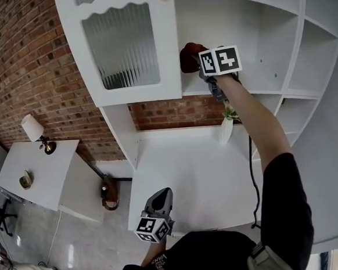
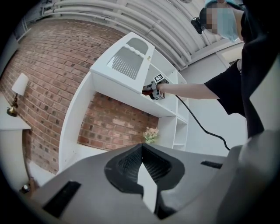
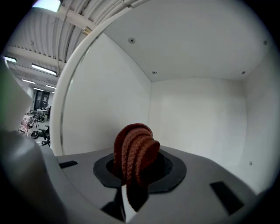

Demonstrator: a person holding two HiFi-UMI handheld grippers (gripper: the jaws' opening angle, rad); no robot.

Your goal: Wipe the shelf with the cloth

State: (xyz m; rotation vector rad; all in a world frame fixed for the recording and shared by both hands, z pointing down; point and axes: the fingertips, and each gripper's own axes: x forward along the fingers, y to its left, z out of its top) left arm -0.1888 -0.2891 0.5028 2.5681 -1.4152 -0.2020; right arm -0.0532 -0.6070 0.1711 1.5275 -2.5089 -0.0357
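A reddish-brown knitted cloth (image 3: 133,151) is bunched between the jaws of my right gripper (image 3: 134,168), which is shut on it. In the head view that gripper (image 1: 206,70) reaches into the upper open compartment of the white shelf unit (image 1: 254,37), with the cloth (image 1: 189,56) at the compartment's left side, next to the glass-fronted door (image 1: 121,45). Whether the cloth touches the shelf board is hidden. My left gripper (image 1: 160,203) hangs low near the desk's front edge, shut and holding nothing. The left gripper view shows the left gripper (image 2: 141,148) with its jaws together.
A small white vase with flowers (image 1: 226,126) stands on the white desk surface (image 1: 183,171) below the shelf. A black cable (image 1: 253,171) hangs from my right arm. At the left are a brick wall (image 1: 24,67), a side table with a lamp (image 1: 33,131), and a bag (image 1: 107,191) on the floor.
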